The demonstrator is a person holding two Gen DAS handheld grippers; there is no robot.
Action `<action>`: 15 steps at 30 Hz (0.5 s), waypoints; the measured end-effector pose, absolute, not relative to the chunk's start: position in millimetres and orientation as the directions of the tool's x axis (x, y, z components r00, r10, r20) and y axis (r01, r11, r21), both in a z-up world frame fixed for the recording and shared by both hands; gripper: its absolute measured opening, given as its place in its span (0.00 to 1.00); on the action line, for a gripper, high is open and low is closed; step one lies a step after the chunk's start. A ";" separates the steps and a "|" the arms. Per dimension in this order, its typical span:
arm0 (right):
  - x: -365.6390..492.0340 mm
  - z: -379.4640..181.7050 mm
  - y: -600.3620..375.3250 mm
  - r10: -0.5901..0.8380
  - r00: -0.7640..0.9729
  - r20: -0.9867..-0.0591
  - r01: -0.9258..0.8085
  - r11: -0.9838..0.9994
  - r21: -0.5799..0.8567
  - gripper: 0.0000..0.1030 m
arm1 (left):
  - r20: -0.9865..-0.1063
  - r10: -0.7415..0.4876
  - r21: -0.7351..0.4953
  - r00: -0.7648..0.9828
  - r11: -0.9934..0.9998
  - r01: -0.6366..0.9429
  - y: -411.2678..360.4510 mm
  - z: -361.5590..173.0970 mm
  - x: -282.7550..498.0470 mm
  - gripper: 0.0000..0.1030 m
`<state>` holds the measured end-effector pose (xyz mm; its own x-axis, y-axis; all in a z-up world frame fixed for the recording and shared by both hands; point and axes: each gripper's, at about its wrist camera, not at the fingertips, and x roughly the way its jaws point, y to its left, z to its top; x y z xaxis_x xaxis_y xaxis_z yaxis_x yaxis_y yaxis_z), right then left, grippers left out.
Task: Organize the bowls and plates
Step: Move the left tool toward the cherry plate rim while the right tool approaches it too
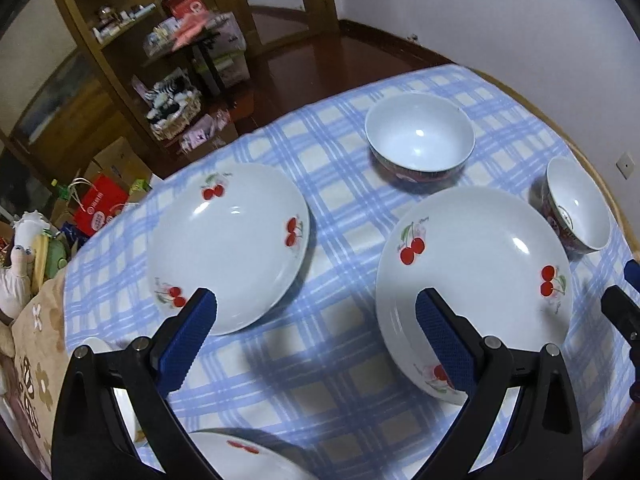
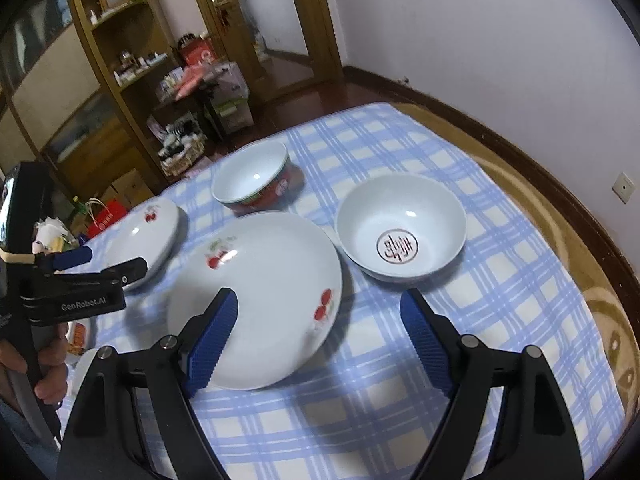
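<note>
Two white cherry-print plates lie on the blue checked tablecloth: a left plate (image 1: pixel 228 244) (image 2: pixel 144 236) and a right plate (image 1: pixel 472 272) (image 2: pixel 260 296). A third plate's rim (image 1: pixel 248 456) shows at the near edge. Two white bowls with red outsides stand behind: a far bowl (image 1: pixel 420 136) (image 2: pixel 252 180) and a right bowl (image 1: pixel 580 204) (image 2: pixel 400 228) with a round red mark inside. My left gripper (image 1: pixel 316 308) (image 2: pixel 108 264) is open and empty above the cloth between the plates. My right gripper (image 2: pixel 320 308) is open and empty over the right plate's near edge; its tip (image 1: pixel 624 304) shows in the left wrist view.
The table (image 2: pixel 520 184) stands close to a white wall on the right. Wooden shelves (image 1: pixel 100 40), boxes, a red bag (image 1: pixel 100 208) and a basket stand on the floor beyond the far left edge. A floral cushion (image 1: pixel 36 340) lies at the near left.
</note>
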<state>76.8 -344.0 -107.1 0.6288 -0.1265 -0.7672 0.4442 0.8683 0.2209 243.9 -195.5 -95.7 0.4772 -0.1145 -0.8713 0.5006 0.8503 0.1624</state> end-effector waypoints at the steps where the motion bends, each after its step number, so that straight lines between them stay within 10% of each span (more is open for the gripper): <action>1: 78.8 -111.7 -346.4 -0.126 0.620 -0.774 0.449 0.867 0.218 0.85 | -0.876 -0.111 0.162 0.469 0.848 0.504 -197.5 -100.0 246.2 0.96; 8: 91.6 -145.7 -363.1 -0.103 0.563 -0.820 0.478 0.850 0.222 0.55 | -0.905 -0.088 0.151 0.415 0.848 0.508 -202.4 -125.3 257.4 0.94; 15: 102.3 -158.0 -365.7 -0.060 0.556 -0.829 0.456 0.856 0.244 0.39 | -0.908 -0.060 0.173 0.416 0.847 0.502 -205.1 -143.0 259.0 0.72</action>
